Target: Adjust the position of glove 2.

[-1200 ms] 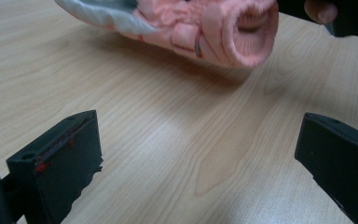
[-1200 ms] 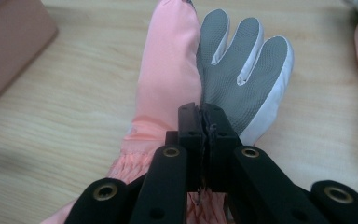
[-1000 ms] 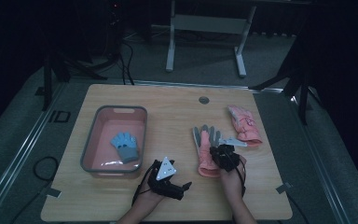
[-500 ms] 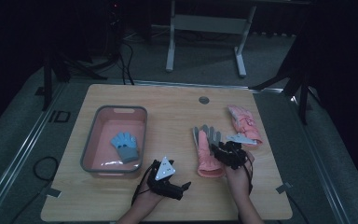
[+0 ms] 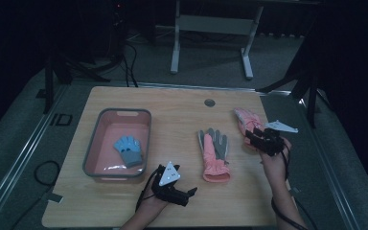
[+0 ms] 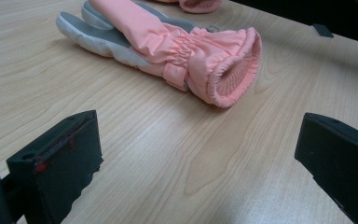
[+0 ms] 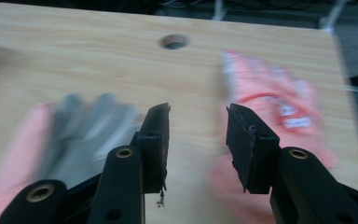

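A pink glove with a grey palm (image 5: 214, 155) lies flat in the middle of the table, cuff toward me. The left gripper view has its cuff (image 6: 223, 70) just ahead of my left gripper (image 6: 200, 135), whose jaws stand wide open on the bare wood. A second pink glove (image 5: 246, 120) lies at the right. My right gripper (image 5: 255, 137) hovers over its near end. Its jaws have just been opening and nothing is between them (image 7: 198, 116). This view is blurred, with the grey-palmed glove (image 7: 70, 130) left and the pink one (image 7: 279, 102) right.
A pink tray with a grey rim (image 5: 96, 153) sits at the left with a blue glove (image 5: 128, 149) in it. A round cable hole (image 5: 209, 102) is near the table's far edge. My left gripper (image 5: 188, 194) rests by the front edge.
My right gripper has left the middle glove and moved right and slightly up, toward the second pink glove, with its jaws opened. The left gripper and both gloves have stayed put.
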`<state>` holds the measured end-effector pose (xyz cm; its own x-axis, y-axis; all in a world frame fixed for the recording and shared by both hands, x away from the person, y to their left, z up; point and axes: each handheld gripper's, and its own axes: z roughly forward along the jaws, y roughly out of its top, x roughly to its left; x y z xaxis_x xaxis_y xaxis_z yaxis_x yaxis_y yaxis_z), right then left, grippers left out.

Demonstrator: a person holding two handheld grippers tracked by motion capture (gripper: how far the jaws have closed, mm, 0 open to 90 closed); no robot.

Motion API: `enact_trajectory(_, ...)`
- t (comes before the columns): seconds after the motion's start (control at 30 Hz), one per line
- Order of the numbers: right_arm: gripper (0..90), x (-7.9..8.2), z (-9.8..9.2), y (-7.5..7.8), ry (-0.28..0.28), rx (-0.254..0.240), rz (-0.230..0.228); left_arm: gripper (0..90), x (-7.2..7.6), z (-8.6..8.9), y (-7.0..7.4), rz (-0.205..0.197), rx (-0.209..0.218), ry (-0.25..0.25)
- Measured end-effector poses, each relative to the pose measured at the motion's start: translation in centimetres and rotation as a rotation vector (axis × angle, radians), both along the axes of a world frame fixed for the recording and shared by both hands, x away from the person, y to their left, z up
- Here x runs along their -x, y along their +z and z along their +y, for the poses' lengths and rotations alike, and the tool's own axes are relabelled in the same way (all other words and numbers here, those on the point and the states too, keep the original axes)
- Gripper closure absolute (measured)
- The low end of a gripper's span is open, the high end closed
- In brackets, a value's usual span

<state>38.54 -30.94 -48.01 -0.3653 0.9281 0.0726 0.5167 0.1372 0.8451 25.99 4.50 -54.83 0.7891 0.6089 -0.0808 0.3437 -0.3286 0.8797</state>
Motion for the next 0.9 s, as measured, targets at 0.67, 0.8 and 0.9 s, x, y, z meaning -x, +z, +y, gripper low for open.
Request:
enact_trajectory(0.67,46.1,-9.4,-5.2,-3.9,-0.031,0.033,0.132,0.7,0.0,0.1,0.0,0.02,0.016,0.003)
enact_trajectory(0.8,49.6,-9.9,-5.0,-5.5,-0.052,0.012,0.186,0.7,0.0,0.1,0.0,0.022,0.013,0.004)
enact_trajectory(0.9,63.7,-9.7,-5.1,-5.7,-0.072,-0.038,0.194,0.8,0.0,0.2,-0.1,0.023,0.014,0.005)
